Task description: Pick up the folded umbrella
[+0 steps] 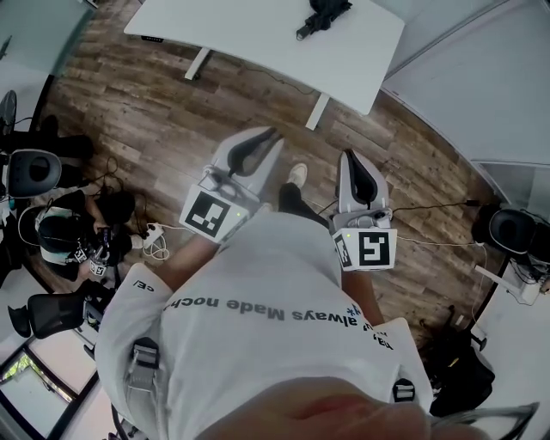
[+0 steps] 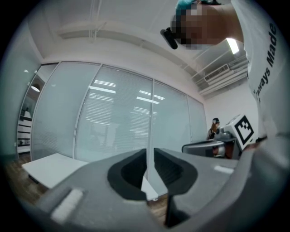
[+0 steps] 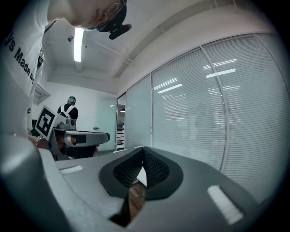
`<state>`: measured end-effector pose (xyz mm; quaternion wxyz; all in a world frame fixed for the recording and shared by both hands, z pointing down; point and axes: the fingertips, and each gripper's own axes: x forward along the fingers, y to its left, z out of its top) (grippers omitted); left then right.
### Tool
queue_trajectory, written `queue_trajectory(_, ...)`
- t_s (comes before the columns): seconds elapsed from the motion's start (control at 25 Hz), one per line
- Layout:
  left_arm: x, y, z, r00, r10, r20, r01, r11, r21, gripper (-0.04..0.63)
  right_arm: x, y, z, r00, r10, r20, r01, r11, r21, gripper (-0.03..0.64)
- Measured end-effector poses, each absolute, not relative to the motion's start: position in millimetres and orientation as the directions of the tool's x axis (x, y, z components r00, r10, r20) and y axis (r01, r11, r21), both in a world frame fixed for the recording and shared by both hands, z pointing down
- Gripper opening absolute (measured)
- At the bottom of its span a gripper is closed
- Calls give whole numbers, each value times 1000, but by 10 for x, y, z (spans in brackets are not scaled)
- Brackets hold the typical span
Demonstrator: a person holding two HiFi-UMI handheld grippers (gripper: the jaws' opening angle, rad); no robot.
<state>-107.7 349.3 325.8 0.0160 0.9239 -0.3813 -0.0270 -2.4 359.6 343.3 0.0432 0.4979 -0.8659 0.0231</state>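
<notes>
Umbrella [image 1: 323, 15] folded on white table [image 1: 249, 34], left gripper [image 1: 270, 136] and right gripper [image 1: 351, 156] closed, empty.

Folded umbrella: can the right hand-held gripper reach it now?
Probably not yet: the folded umbrella lies on the white table well ahead of the right hand-held gripper, whose jaws are shut.

- The head view is bright and evenly lit; the white table [image 1: 258, 34] at the top edge is nearly washed out, and shadows on the wooden floor [image 1: 155, 112] are faint.
- Its straight lines bow towards the edges.
- Both gripper views show heavy fisheye bending and dark, rounded corners.
- In the left gripper view a ceiling lamp [image 2: 233, 45] glares at upper right, and bright streaks reflect in the glass wall [image 2: 113, 118].
- In the right gripper view a strip light [image 3: 78, 43] burns white at upper left.
- The close bodies of the left gripper [image 2: 147, 152] and right gripper [image 3: 143, 149] look soft.
</notes>
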Motion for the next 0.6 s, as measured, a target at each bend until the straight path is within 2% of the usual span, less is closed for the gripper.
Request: queue_trajectory(0.6,-111,1809,3308,671,-742,13,-741,-669,60,54,1005,1909,3508,-526,-842,120,-849,528,-15,0)
